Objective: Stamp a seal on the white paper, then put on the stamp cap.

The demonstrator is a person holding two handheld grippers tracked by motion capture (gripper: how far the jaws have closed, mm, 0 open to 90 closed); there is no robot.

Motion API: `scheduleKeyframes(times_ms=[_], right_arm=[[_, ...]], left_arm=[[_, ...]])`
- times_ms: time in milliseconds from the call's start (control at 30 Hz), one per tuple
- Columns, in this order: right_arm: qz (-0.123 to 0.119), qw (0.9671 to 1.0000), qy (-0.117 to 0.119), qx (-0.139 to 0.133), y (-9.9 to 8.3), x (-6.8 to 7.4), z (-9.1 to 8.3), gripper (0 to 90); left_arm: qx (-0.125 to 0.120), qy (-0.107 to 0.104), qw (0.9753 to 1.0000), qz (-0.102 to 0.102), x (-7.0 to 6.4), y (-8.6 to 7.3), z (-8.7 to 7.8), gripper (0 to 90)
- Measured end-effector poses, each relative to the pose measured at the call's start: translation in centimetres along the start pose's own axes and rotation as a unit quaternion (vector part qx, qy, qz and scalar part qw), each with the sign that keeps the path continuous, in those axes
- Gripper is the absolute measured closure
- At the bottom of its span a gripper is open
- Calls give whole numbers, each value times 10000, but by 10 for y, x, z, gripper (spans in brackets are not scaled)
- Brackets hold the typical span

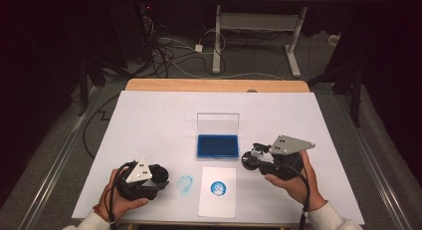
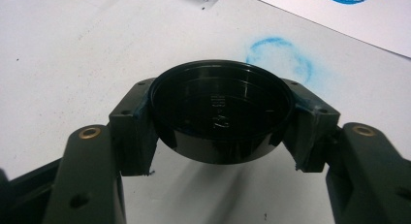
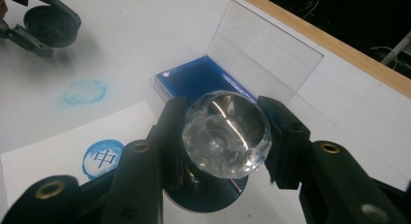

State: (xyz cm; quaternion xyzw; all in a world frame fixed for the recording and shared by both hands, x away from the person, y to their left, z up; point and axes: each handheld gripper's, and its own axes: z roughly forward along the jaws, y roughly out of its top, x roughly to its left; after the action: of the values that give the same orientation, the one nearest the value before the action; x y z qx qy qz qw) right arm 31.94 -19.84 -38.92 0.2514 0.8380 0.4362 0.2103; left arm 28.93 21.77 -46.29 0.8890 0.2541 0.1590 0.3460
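Note:
My left gripper is shut on a black round cap, held just above the table at the front left. My right gripper is shut on the clear faceted knob of a round stamp, whose black base hangs below the jaws. The stamp sits right of the blue ink pad, whose clear lid stands open. A white sheet at the front centre bears a blue round print.
A blue ring-shaped smear marks the white table cover between the cap and the sheet. The wooden table edge runs along the back. Cables and a desk frame lie on the floor beyond.

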Motion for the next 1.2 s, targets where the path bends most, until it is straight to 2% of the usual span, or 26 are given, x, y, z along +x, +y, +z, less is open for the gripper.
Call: scheduleKeyframes(times_ms=[400, 600, 833, 1000, 1200], right_arm=[[53, 10000, -64, -35, 1, -1, -2, 574], [60, 10000, -23, -68, 2, -1, -1, 574], [125, 9997, -63, -181, 5, 0, -1, 574], [131, 9996, -70, -238, 5, 2, -1, 574], [130, 9992, -23, -371, 12, 4, -3, 574]], left_arm=[[16, 4, 10000, 7, -3, 0, 0, 365], [23, 11, 10000, -2, -2, 0, 1, 365], [84, 45, 9999, 43, -5, 1, 1, 365], [34, -11, 10000, 67, -6, 6, 4, 365], [-109, -89, 9998, 148, -8, 20, 10, 365]])
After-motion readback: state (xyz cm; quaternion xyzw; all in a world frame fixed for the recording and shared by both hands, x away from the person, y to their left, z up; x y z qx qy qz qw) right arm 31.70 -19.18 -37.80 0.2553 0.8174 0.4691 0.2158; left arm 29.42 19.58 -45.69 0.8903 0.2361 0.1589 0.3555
